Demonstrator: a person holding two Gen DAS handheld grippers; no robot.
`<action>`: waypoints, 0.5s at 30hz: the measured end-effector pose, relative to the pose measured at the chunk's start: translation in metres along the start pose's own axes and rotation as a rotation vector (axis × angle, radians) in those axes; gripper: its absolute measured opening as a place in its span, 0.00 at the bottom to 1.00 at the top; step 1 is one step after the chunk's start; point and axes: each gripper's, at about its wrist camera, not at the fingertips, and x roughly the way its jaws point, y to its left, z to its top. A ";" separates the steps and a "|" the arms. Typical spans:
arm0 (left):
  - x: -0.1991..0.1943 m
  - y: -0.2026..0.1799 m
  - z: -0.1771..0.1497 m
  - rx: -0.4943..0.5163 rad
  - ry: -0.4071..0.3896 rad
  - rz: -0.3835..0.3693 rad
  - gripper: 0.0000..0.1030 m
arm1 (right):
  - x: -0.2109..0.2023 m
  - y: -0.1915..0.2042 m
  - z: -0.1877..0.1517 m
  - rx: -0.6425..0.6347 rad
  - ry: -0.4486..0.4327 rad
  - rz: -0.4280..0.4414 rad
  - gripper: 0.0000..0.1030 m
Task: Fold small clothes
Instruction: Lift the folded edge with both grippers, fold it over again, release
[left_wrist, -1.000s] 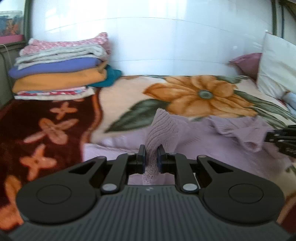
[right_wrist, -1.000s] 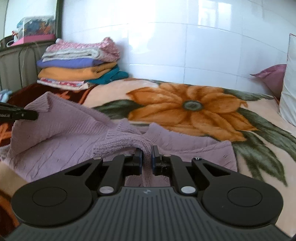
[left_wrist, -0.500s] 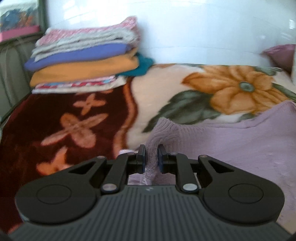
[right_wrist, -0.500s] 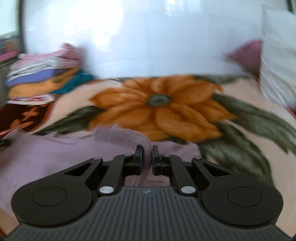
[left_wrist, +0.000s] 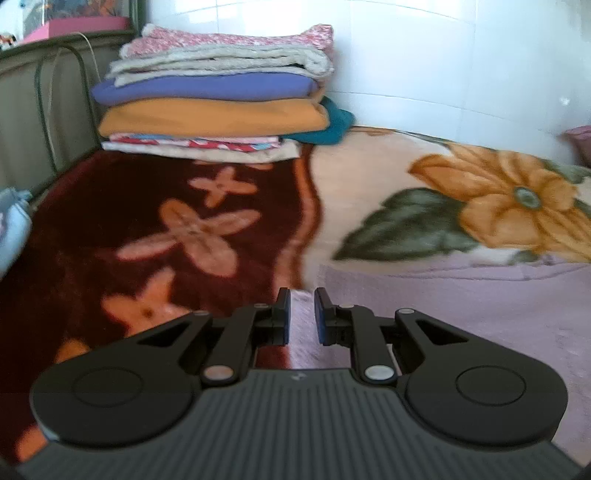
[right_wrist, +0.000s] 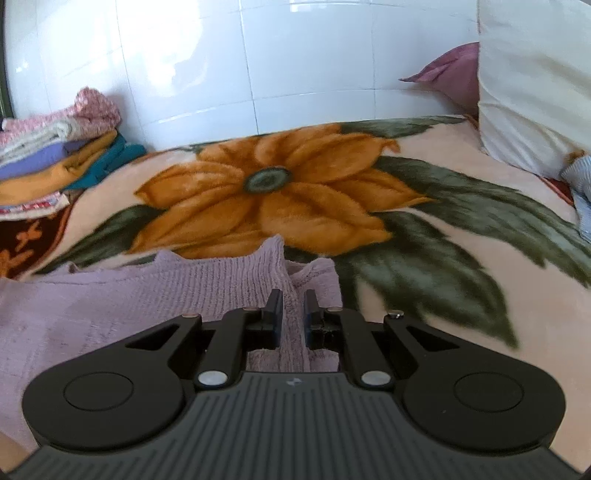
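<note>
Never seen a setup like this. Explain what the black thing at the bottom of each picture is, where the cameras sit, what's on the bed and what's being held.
Each black shape is a hand-held gripper with two fingers; a person carries one in each hand. A wide-angle camera on each looks forward along its fingers, so one picture comes from the left gripper and the other from the right gripper.

Both look over a floral blanket on a bed. A lilac sweater lies spread on it. A stack of folded clothes sits by the tiled wall, and pillows lie at the far right.

The right gripper's fingers have sweater fabric between them. The left gripper's jaws stand slightly apart at the sweater's edge; whether they grip it is unclear.
</note>
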 end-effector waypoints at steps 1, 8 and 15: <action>-0.004 -0.002 -0.002 0.008 0.004 -0.014 0.17 | -0.007 -0.002 0.000 0.023 0.004 0.014 0.14; -0.029 -0.013 -0.019 0.012 0.064 -0.075 0.17 | -0.042 0.004 -0.011 0.031 -0.009 0.101 0.20; -0.051 -0.018 -0.033 -0.027 0.111 -0.155 0.17 | -0.039 -0.001 -0.034 0.043 0.050 0.053 0.21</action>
